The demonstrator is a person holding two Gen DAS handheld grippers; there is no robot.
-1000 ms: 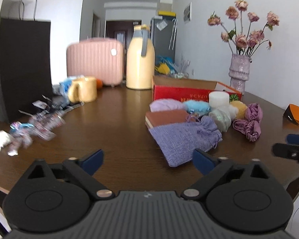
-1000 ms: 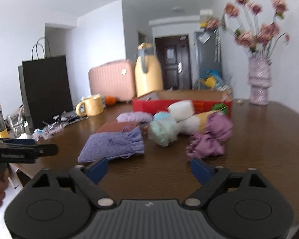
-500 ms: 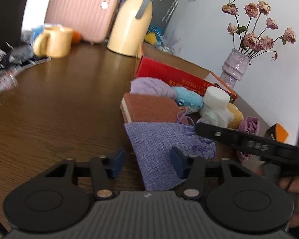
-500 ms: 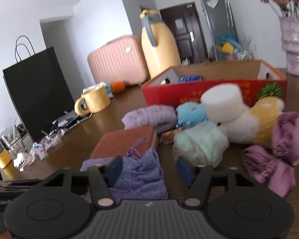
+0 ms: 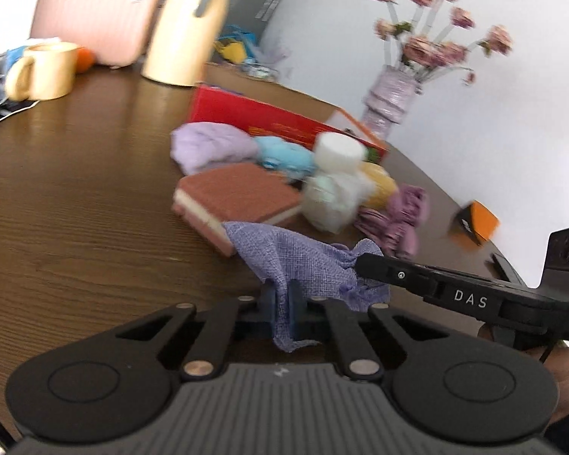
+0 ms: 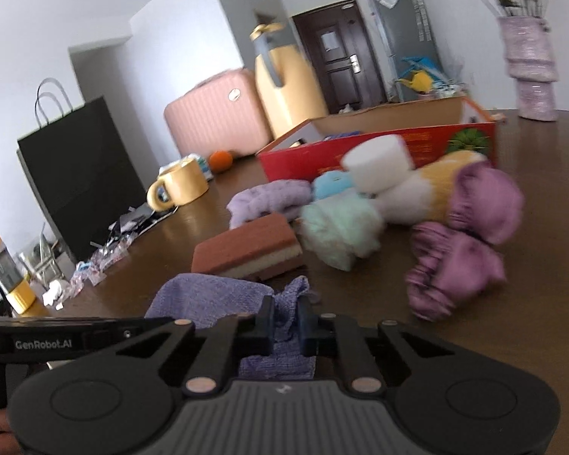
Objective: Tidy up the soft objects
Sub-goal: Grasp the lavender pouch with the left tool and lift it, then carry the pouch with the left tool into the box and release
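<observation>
Barely started: left gripper [image 5: 283, 305] and right gripper [image 6: 285, 320] both pinch the purple drawstring pouch [image 5: 303, 261] low over the table [image 5: 76, 204]; sponge [image 6: 246, 252], yarn pile still outside red box [image 6: 379, 144]

We see white walls [image 6: 151, 38], bright even daylight. Dark brown wooden surface [image 5: 76, 189] with visible grain. At far end of room we see dark door [image 6: 335, 64], grey fridge [image 6: 402, 38] beside it with papers stuck on. Pink suitcase [image 6: 216, 113] and black paper bag [image 6: 79, 163] stand against left wall.
</observation>
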